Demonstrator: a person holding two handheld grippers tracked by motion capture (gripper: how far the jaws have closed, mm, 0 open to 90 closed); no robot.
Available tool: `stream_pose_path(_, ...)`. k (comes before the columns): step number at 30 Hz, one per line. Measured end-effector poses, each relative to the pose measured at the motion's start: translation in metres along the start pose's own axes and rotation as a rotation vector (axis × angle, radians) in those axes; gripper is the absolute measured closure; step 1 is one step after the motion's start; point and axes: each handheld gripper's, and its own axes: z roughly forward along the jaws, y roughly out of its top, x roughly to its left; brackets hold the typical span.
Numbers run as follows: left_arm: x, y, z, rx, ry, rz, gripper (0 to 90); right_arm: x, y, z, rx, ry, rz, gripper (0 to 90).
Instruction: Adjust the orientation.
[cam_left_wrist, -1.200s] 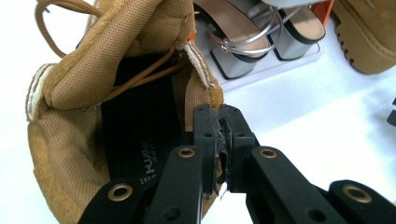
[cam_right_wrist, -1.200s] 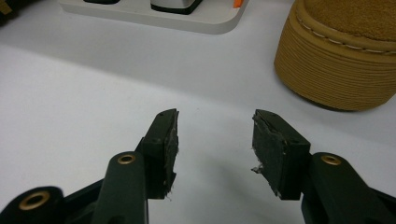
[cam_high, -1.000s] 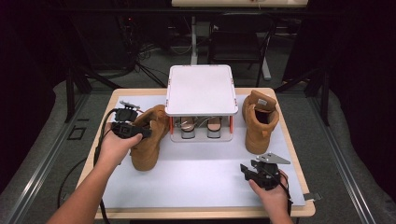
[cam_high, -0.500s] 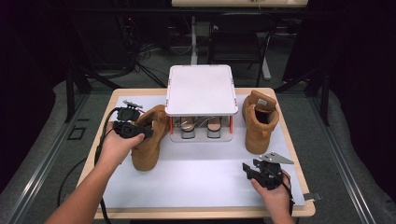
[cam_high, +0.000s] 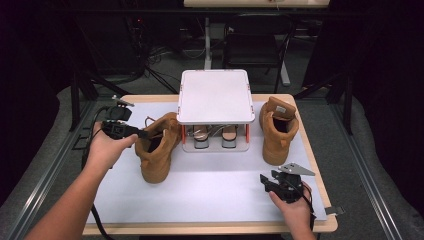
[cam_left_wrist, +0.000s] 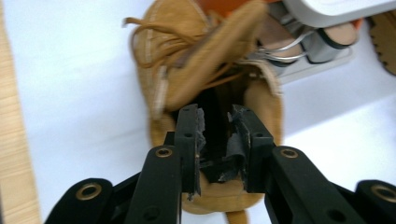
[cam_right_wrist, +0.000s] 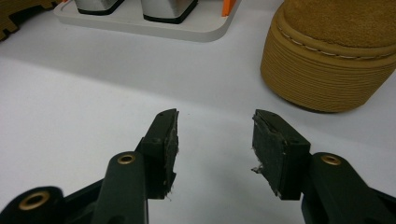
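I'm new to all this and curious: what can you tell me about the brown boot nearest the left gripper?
The tan boot looks like suede, with a thick ribbed sole, pale stitching and loose matching laces. It stands upright on the white mat, toe toward the person, beside the white rack. The left gripper hovers above its open collar; its fingers have just been opening, with nothing pressed between them.

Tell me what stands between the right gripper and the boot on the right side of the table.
Nothing visible does. The right gripper sits near the front edge with its fingers open and empty, and bare white mat runs from it to the right boot. The shoe rack stands off to the left.
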Motion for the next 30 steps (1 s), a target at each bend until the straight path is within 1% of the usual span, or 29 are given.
stream_pose_path(2, 0.007, 0.0, 0.0, 0.013, 0.009, -0.013, 72.8, -0.001, 0.0, 0.0, -0.003, -0.001, 0.001, 50.3)
stream_pose_path(7, 0.015, 0.001, 0.004, 0.028, 0.029, -0.02, 71.6, 0.0, 0.0, 0.001, 0.002, 0.002, -0.001, 50.2)
stream_pose_path(12, 0.021, 0.0, 0.012, 0.045, 0.027, -0.046, 69.1, 0.0, 0.0, 0.001, 0.005, 0.0, -0.003, 50.2)
stream_pose_path(17, 0.025, 0.001, 0.022, 0.072, 0.025, -0.051, 66.5, 0.0, 0.0, 0.001, 0.003, 0.002, -0.005, 50.2)
stream_pose_path(18, 0.025, 0.002, 0.024, 0.081, 0.018, -0.048, 66.1, 0.0, 0.0, 0.001, 0.002, 0.005, -0.002, 50.2)
stream_pose_path(20, 0.025, 0.002, 0.029, 0.096, 0.018, -0.044, 66.0, -0.001, -0.001, 0.002, 0.006, 0.004, -0.004, 50.3)
stream_pose_path(23, 0.024, 0.003, 0.036, 0.122, 0.029, -0.03, 66.8, -0.001, 0.0, 0.001, 0.005, 0.006, -0.002, 50.2)
stream_pose_path(24, 0.023, 0.003, 0.037, 0.126, 0.032, -0.028, 67.6, -0.001, 0.0, 0.001, 0.006, 0.005, -0.001, 50.3)
stream_pose_path(26, 0.024, 0.004, 0.044, 0.148, 0.037, -0.03, 68.3, -0.001, 0.0, 0.001, 0.004, 0.008, -0.001, 50.2)
stream_pose_path(28, 0.024, 0.004, 0.045, 0.149, 0.038, -0.03, 68.6, -0.001, 0.0, 0.001, 0.006, 0.007, -0.005, 50.2)
stream_pose_path(30, 0.024, 0.005, 0.047, 0.161, 0.039, -0.025, 68.8, 0.0, 0.0, 0.001, 0.003, 0.011, -0.005, 50.2)
